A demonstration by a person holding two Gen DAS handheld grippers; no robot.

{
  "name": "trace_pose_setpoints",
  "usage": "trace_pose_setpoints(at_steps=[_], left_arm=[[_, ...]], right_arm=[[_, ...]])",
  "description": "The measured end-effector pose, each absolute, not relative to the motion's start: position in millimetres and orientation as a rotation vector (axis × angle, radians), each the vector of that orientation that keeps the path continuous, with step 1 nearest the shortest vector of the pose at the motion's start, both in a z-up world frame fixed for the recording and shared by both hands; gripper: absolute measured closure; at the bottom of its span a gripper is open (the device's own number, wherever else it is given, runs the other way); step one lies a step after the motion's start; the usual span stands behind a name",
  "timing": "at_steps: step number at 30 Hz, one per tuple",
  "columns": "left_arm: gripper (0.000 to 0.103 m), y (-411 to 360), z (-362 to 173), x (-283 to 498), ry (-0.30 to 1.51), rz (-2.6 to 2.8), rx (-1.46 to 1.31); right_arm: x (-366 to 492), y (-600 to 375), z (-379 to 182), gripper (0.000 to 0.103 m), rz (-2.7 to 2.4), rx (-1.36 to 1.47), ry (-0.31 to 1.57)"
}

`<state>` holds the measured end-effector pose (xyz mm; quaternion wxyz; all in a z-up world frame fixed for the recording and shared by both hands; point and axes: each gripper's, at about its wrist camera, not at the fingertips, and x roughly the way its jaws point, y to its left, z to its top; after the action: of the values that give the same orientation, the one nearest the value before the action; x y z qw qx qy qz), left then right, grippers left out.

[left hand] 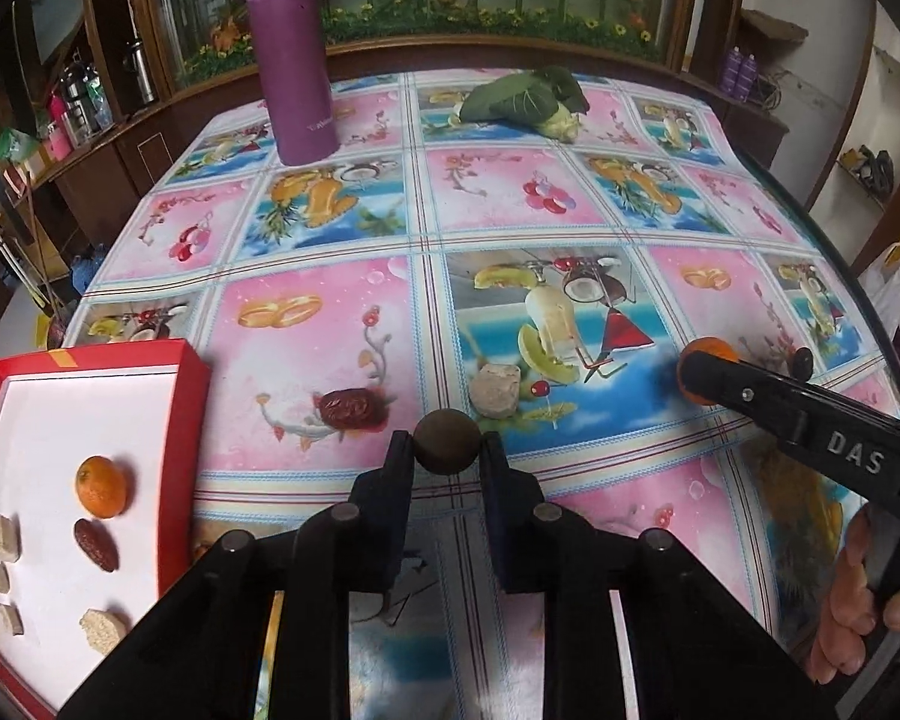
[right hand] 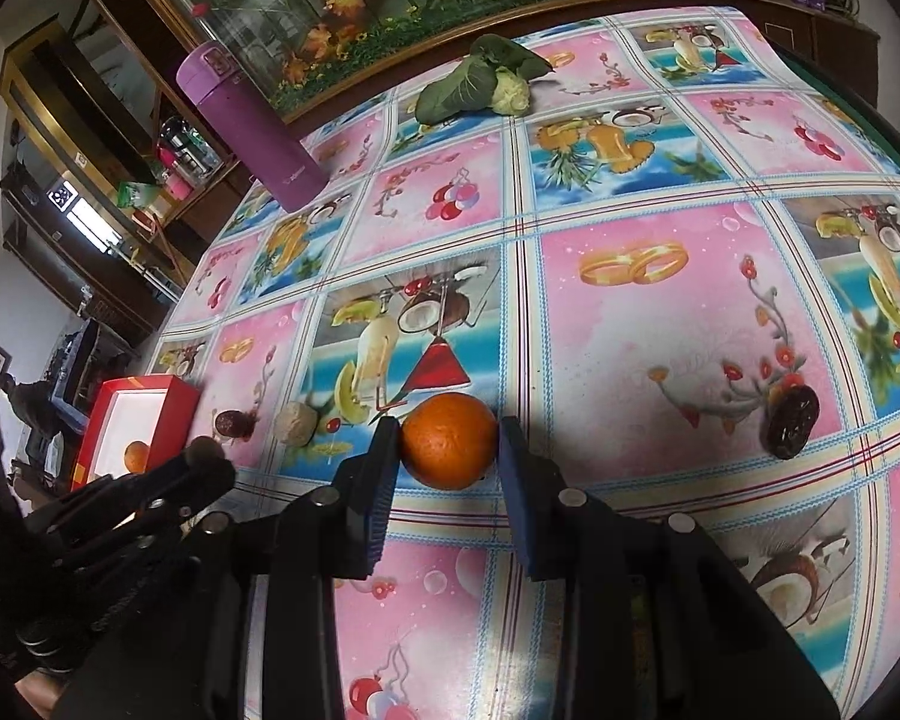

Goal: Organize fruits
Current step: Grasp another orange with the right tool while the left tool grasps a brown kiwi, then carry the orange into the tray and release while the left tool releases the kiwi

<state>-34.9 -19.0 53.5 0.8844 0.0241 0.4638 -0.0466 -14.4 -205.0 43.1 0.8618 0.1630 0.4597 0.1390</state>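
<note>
The red box (left hand: 192,372) sits far left on the desk (left hand: 570,228). The left gripper (left hand: 447,450) pinches a small brown ball fruit (left hand: 447,441), so the box is a short trip to its left. The right gripper (right hand: 448,441) is open wide around the orange (right hand: 448,441), much farther from the box.

The left gripper (left hand: 447,450) reached forward and low, its two dark fingers pinched against either side of a small brown round fruit (left hand: 447,441) held right at the fingertips. The right gripper (right hand: 449,450) also pointed forward, its fingers bracketing an orange (right hand: 449,441), the left pad touching the peel and the right pad at or just beside it. In the left wrist view, the person's right hand (left hand: 858,612) curled around the right gripper's handle, behind its fingers.
</note>
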Motion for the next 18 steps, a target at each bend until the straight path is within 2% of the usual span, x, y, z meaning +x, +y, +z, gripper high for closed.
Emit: trace_pose_setpoints(at_steps=[13,18], left_arm=[[0.082,40.7,93.6,-96.1,0.820,-0.015,-0.027],[0.082,77.8,98.5,-117.8,0.791,0.052,-0.066]], right_arm=[[-22.2,-193.5,53.9,0.068,0.288,0.295,0.875],[-34.3,-160.3,62.0,0.068,0.365,0.288,0.838]])
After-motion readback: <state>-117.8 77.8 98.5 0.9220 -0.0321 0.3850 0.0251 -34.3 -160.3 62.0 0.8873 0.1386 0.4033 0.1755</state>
